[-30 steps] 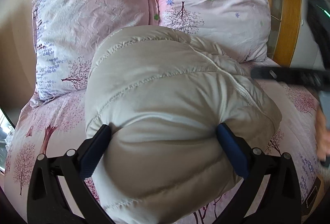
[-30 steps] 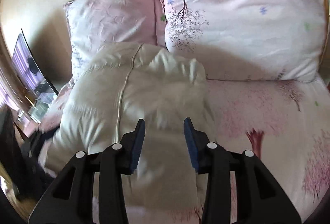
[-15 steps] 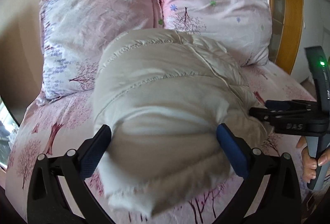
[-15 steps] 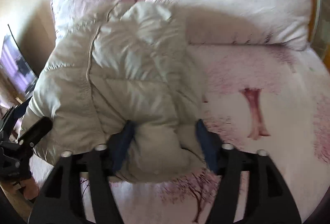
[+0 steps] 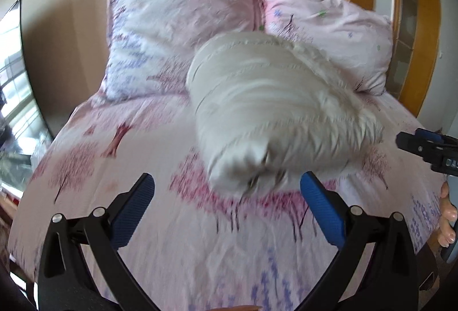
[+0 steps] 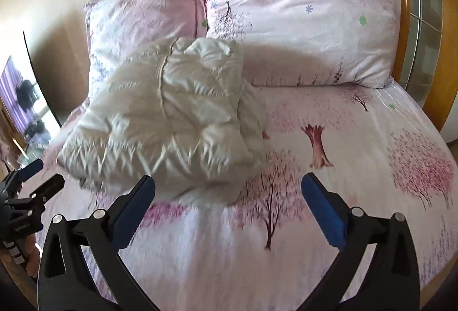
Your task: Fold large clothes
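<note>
A folded white puffer jacket (image 5: 274, 110) lies bundled on the bed (image 5: 177, 248), its far end touching the two pillows (image 5: 183, 25) at the headboard wall. The left gripper (image 5: 226, 196) hangs spread wide and holds nothing, its fingers just short of the jacket's near edge. The right gripper (image 6: 227, 198) is likewise spread and holds nothing, beside the jacket's near corner. Bare pink sheet stretches in front of and to the right of the bundle.
</note>
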Tool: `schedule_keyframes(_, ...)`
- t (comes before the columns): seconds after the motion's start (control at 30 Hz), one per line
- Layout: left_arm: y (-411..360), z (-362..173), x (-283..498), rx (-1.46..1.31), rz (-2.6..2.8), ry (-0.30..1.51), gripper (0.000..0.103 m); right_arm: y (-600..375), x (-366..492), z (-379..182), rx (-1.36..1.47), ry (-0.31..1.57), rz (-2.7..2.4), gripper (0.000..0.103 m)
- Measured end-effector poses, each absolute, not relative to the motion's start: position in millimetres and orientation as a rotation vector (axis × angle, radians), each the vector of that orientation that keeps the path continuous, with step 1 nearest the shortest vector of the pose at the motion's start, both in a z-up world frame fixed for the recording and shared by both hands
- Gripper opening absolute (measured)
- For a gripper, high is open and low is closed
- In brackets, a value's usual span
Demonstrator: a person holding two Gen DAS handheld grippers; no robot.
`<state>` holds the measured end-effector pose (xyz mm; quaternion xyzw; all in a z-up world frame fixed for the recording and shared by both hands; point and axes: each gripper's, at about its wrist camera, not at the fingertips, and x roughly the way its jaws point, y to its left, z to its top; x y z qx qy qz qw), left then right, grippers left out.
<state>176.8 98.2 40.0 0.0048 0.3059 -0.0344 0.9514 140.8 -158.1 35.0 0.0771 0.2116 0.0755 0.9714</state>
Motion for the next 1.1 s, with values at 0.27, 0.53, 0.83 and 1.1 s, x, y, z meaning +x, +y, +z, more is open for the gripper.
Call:
schedule_keyframes(0.27, 100.0, 15.2, 158.5, 0.016, -0.033, 0.759, 0.101, -142.9, 116.7, 11.4, 0.161, 0.499, 0.145, 0.102)
schedule_keyframes(0.53, 104.1, -5.6, 146.3, 0.001, 0.009, 0.894, 0.101, -116.7, 109.1, -11.3, 0.042, 0.623, 0.094, 0.102)
schedule_keyframes(0.83, 99.1, -9.0, 142.6, 0.008, 0.014, 0.959, 0.101, -102.7, 109.1, -24.0, 0.022, 0.708, 0.104, 0.102)
schedule_keyframes(1.1, 94.1, -1.5, 142.5, 0.047, 0.018, 0.933, 0.101, -102.1, 108.9, -22.3, 0.013, 0.703, 0.087, 0.102)
